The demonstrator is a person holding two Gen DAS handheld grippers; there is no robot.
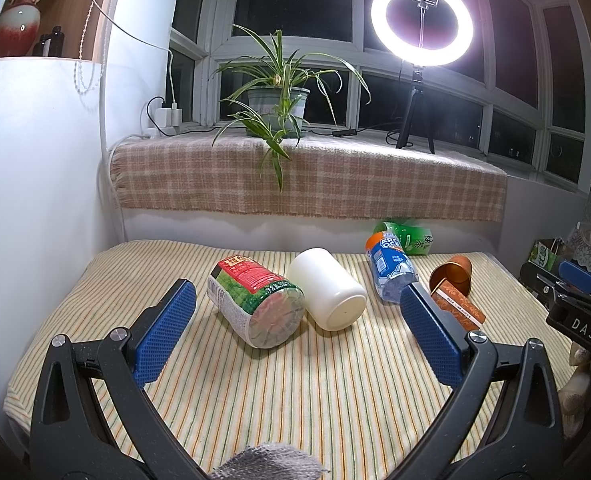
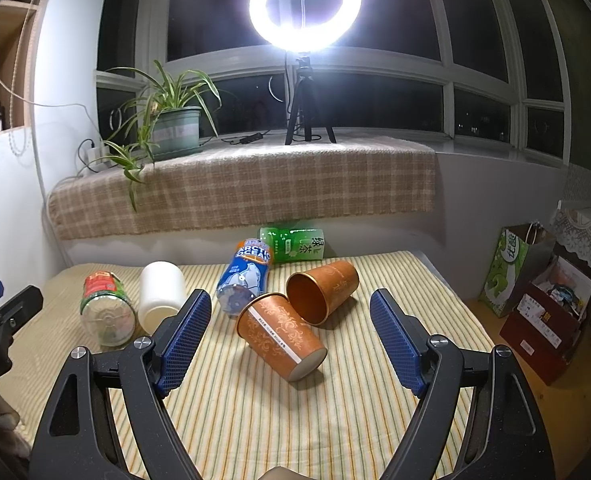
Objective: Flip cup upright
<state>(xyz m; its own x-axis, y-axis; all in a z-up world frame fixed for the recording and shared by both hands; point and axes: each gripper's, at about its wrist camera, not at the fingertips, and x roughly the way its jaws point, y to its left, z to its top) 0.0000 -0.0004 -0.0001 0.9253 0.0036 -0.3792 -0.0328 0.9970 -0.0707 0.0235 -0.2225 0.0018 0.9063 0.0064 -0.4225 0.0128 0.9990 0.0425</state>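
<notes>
Two orange paper cups lie on their sides on the striped cloth. The near cup points its base at me; the far cup shows its open mouth. My right gripper is open and empty, its jaws on either side of the near cup, a little short of it. Both cups also show in the left wrist view, partly hidden by a finger. A white cup lies on its side beside them. My left gripper is open and empty, just short of the white cup.
A red-green labelled bottle, a blue Arctic Ocean bottle and a green tea bottle lie on the cloth. A plaid-covered sill carries a potted plant and a ring light. Bags and boxes stand right.
</notes>
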